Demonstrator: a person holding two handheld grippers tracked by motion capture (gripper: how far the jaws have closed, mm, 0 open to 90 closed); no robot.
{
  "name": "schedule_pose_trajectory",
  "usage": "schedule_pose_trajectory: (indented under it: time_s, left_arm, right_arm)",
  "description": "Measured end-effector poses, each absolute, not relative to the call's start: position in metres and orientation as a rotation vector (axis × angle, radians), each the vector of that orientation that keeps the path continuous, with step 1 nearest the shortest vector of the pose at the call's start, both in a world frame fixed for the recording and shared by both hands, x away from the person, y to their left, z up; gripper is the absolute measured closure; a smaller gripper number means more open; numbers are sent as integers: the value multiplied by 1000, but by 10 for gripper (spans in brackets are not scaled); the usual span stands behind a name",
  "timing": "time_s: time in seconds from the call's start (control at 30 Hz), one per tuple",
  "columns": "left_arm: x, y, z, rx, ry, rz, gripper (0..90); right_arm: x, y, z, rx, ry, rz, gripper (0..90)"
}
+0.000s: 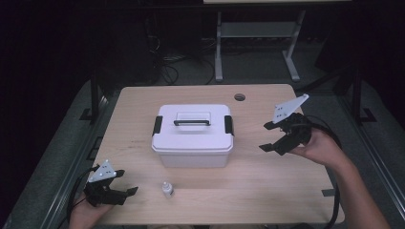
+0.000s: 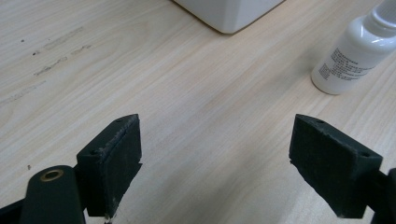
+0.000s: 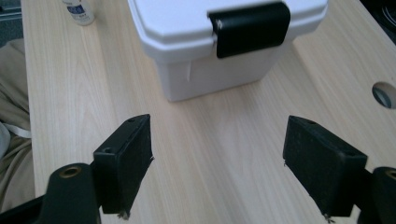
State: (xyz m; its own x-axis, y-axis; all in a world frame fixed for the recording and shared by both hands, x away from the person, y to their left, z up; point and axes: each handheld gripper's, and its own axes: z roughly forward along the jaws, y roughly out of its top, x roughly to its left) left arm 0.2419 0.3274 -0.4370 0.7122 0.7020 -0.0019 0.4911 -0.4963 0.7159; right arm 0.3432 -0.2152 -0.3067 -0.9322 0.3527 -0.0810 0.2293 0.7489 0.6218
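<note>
White plastic storage box (image 1: pixel 193 136) with black side latches and a black lid handle sat shut at mid-table in the high view, well apart from both tools. The right gripper (image 1: pixel 270 137), held above the pale wooden table (image 1: pixel 267 191), had its jaws wide apart and empty and pointed at the box's right end; the left gripper (image 1: pixel 125 192), low at the near corner, was likewise spread and empty, with a small white plastic bottle (image 1: pixel 167 189) just to its right.

From the left gripper view, the left gripper (image 2: pixel 215 170) framed bare wood; the bottle (image 2: pixel 355 53) stood ahead to the right, a box corner (image 2: pixel 229 14) beyond.

From the right gripper view, the right gripper (image 3: pixel 217 170) faced the box (image 3: pixel 219 51) straight ahead, the black end latch (image 3: pixel 250 28) on its line. The box's long axis ran away from that tool, which looked likelier to reach the latch first.
</note>
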Motion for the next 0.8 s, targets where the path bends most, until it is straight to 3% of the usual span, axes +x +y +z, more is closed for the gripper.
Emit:
schedule_pose_trajectory:
  time_s: [0.8]
  left_arm:
    - [241,329,-436,2190,907,376,167]
  right_arm:
    - [367,-159,-282,321,2786,939,232]
